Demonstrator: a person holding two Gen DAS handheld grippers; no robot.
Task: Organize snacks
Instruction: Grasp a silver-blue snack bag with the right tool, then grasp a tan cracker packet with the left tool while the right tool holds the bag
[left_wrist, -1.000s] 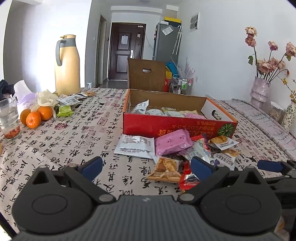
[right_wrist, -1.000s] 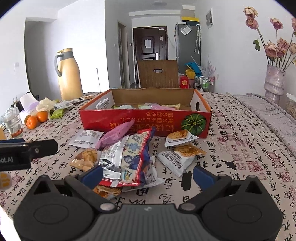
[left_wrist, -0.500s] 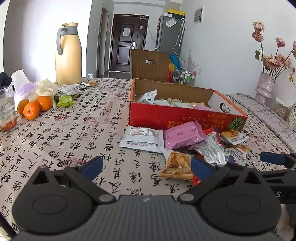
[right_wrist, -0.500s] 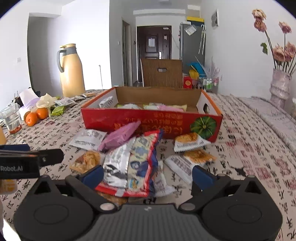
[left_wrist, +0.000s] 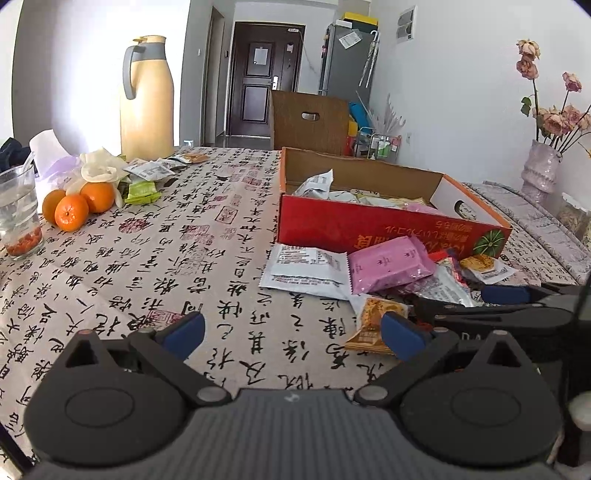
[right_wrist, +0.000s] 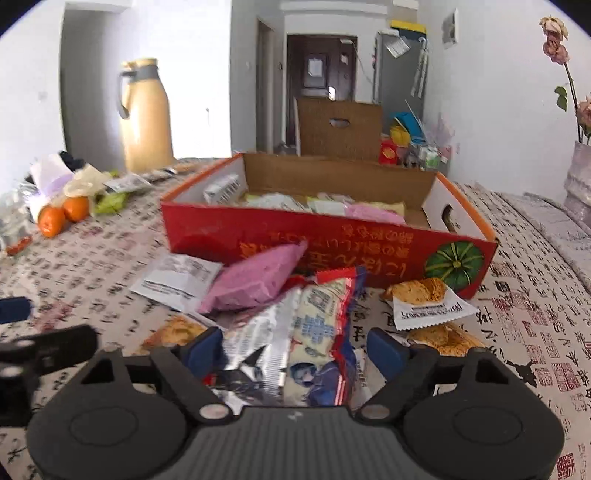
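A red cardboard box (left_wrist: 376, 229) (right_wrist: 325, 247) holds several snack packets. In front of it lies a loose pile: a pink packet (left_wrist: 388, 264) (right_wrist: 255, 277), a white packet (left_wrist: 306, 266) (right_wrist: 177, 277), a small orange packet (left_wrist: 371, 325) and a silver-blue-red bag (right_wrist: 306, 343). My left gripper (left_wrist: 291, 332) is open over bare tablecloth, left of the orange packet. My right gripper (right_wrist: 295, 350) is open, its jaws either side of the silver-blue-red bag. Cracker packets (right_wrist: 424, 302) lie to its right.
A yellow thermos jug (left_wrist: 147, 99) stands at the back left. Oranges (left_wrist: 77, 203), a glass (left_wrist: 18, 214), tissue and small packets sit at the left. A vase of dried roses (left_wrist: 543, 162) stands at the right. A brown carton (left_wrist: 310, 122) is behind the box.
Both grippers have moved forward and lower toward the snack pile. My right gripper now straddles the silver-blue-red bag, and its jaws have narrowed a little.
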